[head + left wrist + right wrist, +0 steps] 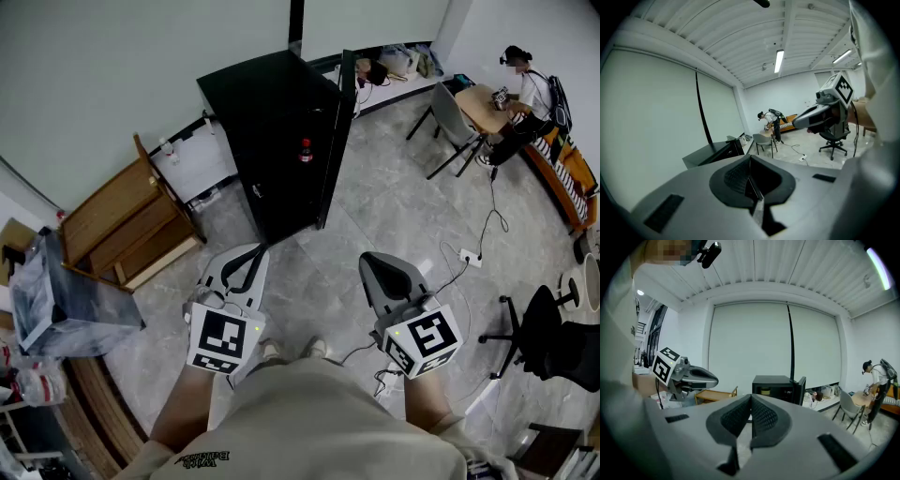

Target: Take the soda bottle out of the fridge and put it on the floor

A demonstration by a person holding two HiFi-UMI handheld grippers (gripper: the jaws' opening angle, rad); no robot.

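The black fridge (272,122) stands on the floor ahead of me with its door (337,131) swung open. Inside the opening shows the soda bottle (305,150), dark with a red label, upright. Both grippers hover well short of the fridge, above the grey tiles. My left gripper (251,253) is shut with nothing in it, its pads (751,180) pressed together. To its right, my right gripper (380,262) is shut and empty too, with its pads (761,416) meeting. The right gripper view faces the fridge (776,385) and its door (801,390).
A wooden shelf unit (122,225) lies left of the fridge, with a plastic-wrapped box (56,300) nearer me. A grey chair (455,117) and a person at a small table (525,89) are at the back right. A power strip with cable (469,255) and an office chair (553,337) are at the right.
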